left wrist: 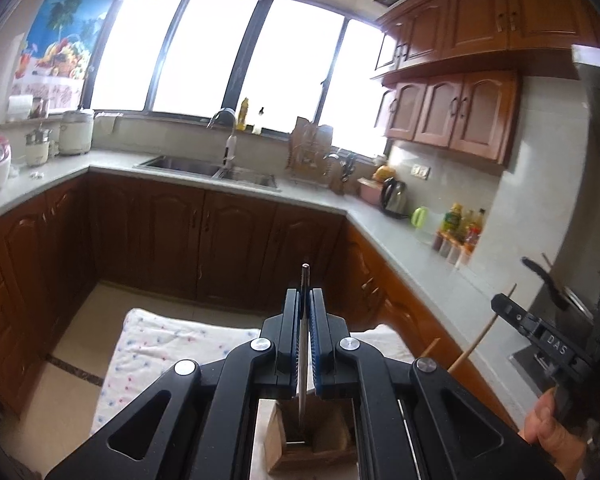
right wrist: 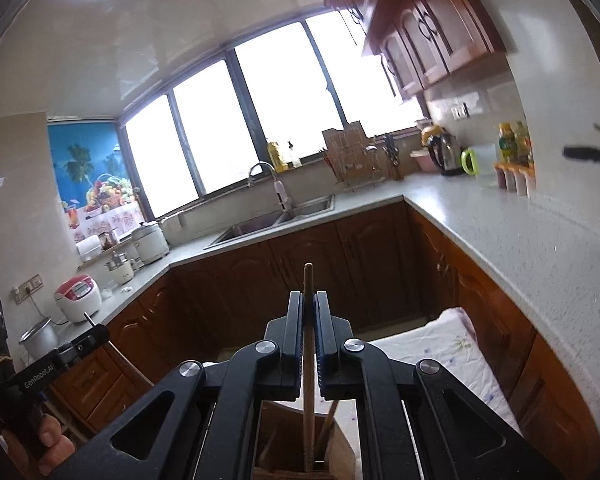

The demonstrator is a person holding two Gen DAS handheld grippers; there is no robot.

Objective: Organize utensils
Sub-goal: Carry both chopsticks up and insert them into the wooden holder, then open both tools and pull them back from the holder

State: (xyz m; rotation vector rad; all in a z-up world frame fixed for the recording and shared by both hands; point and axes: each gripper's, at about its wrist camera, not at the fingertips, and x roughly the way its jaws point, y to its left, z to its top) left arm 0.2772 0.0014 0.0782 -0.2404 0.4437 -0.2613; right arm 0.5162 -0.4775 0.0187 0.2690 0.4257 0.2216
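My left gripper (left wrist: 305, 294) is shut on a thin metal utensil (left wrist: 303, 360), which stands upright with its lower end inside a wooden holder box (left wrist: 276, 440) below the fingers. My right gripper (right wrist: 308, 298) is shut on a wooden chopstick (right wrist: 308, 380), upright, its lower end in the same wooden holder (right wrist: 340, 448); another wooden stick (right wrist: 327, 428) leans in that holder. The right gripper also shows at the right edge of the left wrist view (left wrist: 540, 328) with the chopstick (left wrist: 480, 340). The left gripper shows at the left edge of the right wrist view (right wrist: 88, 338).
The holder stands on a small surface covered with a flowered white cloth (left wrist: 160, 344). Brown cabinets (left wrist: 204, 232) and a grey L-shaped counter (right wrist: 520, 232) surround it, with a sink (left wrist: 204, 166), kettle (right wrist: 444, 152), bottles (right wrist: 512, 144) and rice cookers (right wrist: 78, 294).
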